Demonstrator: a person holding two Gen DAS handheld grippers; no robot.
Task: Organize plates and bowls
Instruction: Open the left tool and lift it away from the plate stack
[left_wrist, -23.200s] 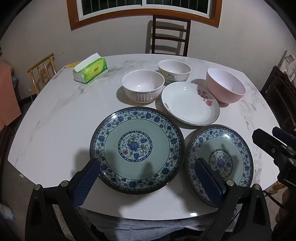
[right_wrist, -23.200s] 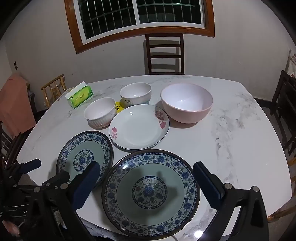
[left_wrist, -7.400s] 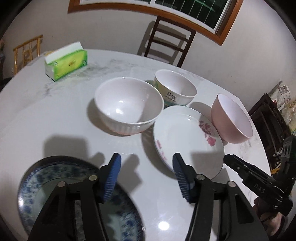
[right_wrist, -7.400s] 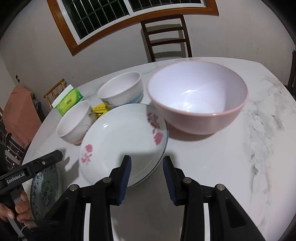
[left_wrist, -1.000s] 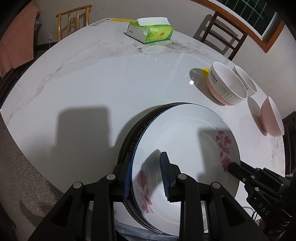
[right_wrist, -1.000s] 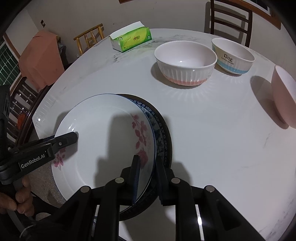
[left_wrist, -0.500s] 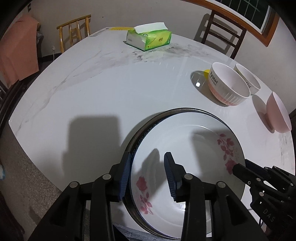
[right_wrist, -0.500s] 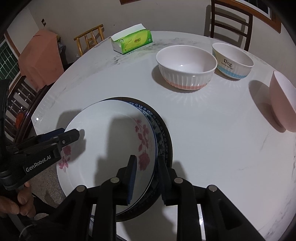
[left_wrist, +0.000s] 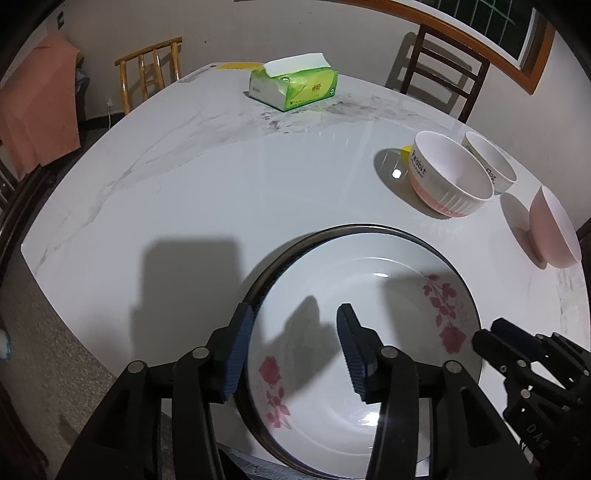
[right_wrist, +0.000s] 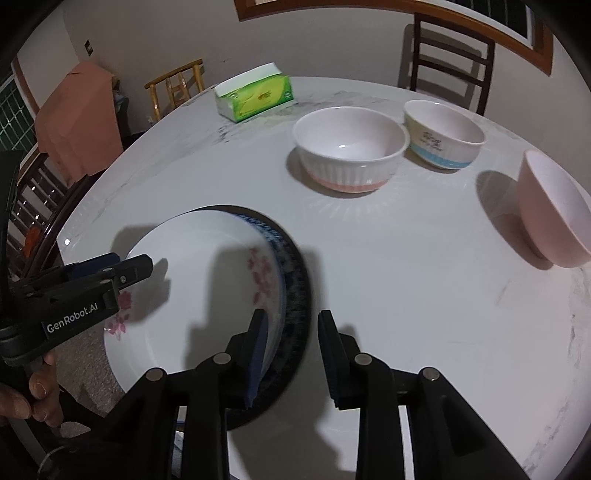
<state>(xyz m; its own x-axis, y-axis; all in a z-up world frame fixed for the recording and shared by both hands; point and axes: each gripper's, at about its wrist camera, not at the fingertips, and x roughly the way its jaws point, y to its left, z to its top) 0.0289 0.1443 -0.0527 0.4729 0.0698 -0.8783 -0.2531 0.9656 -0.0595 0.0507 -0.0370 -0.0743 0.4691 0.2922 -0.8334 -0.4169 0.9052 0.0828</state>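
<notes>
The tabletop is glossy white marble-look stone with grey veins. The plate and bowls look like glazed ceramic, smooth and shiny. Each gripper is matt black plastic with ribbed blue pads and metal pins. The tissue pack is glossy green plastic over white paper. The chairs are wood.
</notes>
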